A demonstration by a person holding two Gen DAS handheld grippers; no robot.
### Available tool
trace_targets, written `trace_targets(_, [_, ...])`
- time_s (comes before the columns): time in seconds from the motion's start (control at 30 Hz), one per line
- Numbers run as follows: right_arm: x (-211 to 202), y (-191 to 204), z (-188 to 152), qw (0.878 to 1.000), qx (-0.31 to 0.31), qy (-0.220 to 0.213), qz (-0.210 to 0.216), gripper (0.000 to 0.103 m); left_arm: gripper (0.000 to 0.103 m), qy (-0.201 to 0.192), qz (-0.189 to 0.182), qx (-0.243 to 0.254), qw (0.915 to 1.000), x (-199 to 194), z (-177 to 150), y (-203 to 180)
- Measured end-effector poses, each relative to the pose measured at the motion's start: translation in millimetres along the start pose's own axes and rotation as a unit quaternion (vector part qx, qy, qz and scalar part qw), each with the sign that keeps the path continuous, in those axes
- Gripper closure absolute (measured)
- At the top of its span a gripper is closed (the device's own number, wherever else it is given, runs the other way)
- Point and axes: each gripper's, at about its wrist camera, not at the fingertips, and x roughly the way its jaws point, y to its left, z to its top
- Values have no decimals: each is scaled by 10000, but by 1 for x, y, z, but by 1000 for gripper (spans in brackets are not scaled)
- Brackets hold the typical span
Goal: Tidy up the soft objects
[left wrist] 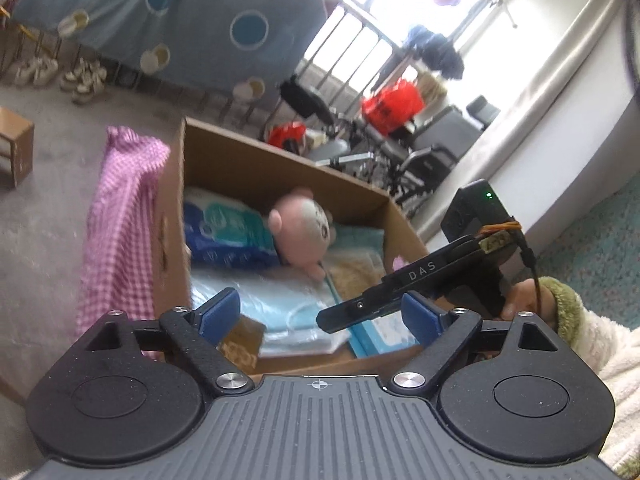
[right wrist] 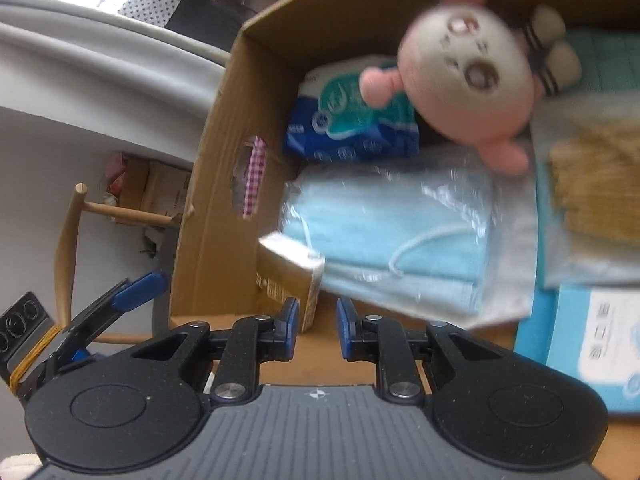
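An open cardboard box (left wrist: 280,168) holds a pink plush doll (left wrist: 304,228), a blue tissue pack (left wrist: 224,236), a clear bag of light blue masks (right wrist: 392,236) and a small tan carton (right wrist: 288,268). A pink checked cloth (left wrist: 120,232) hangs over the box's left wall, outside it. My left gripper (left wrist: 320,312) stands wide open over the box's near edge with nothing between its pads. My right gripper (right wrist: 318,320) points down into the box with only a narrow gap between its pads and nothing in it. One of its black fingers (left wrist: 352,308) crosses in front of the left gripper.
A light blue mask box (right wrist: 592,340) and a packet of tan material (right wrist: 592,192) lie at the box's right side. A wooden chair (right wrist: 68,240) stands beside the box. Further off are a small stool (left wrist: 16,148), shoes (left wrist: 84,80), a covered bed (left wrist: 180,12) and a wheelchair (left wrist: 420,160).
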Motion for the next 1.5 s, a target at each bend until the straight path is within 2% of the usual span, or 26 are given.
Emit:
trace_targets(0.07, [-2,9,4,9998,-164,-58,-104,80,8,-118,-17,30,9999,-8,0,1])
trace_targets(0.23, [10,40,30,9965,-700,-103,-435,78,3,-523,222,25,9984,-29,-2,6])
trace_targets(0.27, [16,46,35,9956,-811,-80,-461,73,3,-585,262,-1,9979,-32,-1,8])
trace_targets(0.3, [24,53,40,9946,-910,-22,-504,63,3,-658,313,-48,9973,-37,-3,11])
trace_targets(0.37, [40,66,46,9913,-1182,41,-577,53,2,-758,372,-131,9963,-43,-4,16])
trace_targets(0.47, [62,80,51,9838,-1555,181,-869,52,2,-822,457,-251,9953,-50,-6,25])
trace_targets(0.57, [78,79,49,9801,-1623,542,-1007,55,2,-830,485,-375,9947,-51,-7,33])
trace_targets(0.87, [61,35,33,9854,-773,888,-1231,62,2,-808,394,-466,9949,-44,-8,47])
trace_targets(0.97, [51,34,35,9878,-779,718,-1139,62,2,-817,372,-464,9949,-43,-8,47])
trace_targets(1.07, [45,54,43,9851,-1285,278,-1106,60,2,-810,385,-467,9949,-42,-9,48])
trace_targets(1.17, [56,75,53,9786,-1739,124,-1091,46,2,-791,436,-459,9949,-41,-10,45])
trace_targets(1.23, [71,82,55,9742,-1963,239,-1090,45,2,-788,451,-460,9948,-41,-11,44])
trace_targets(1.33, [84,72,51,9717,-1884,553,-1310,52,2,-777,449,-459,9949,-41,-11,43])
trace_targets(1.4, [76,63,51,9737,-1705,488,-1427,59,1,-778,422,-445,9951,-41,-11,43])
trace_targets(1.5, [56,48,50,9793,-1270,474,-1500,63,1,-765,395,-460,9952,-40,-10,45])
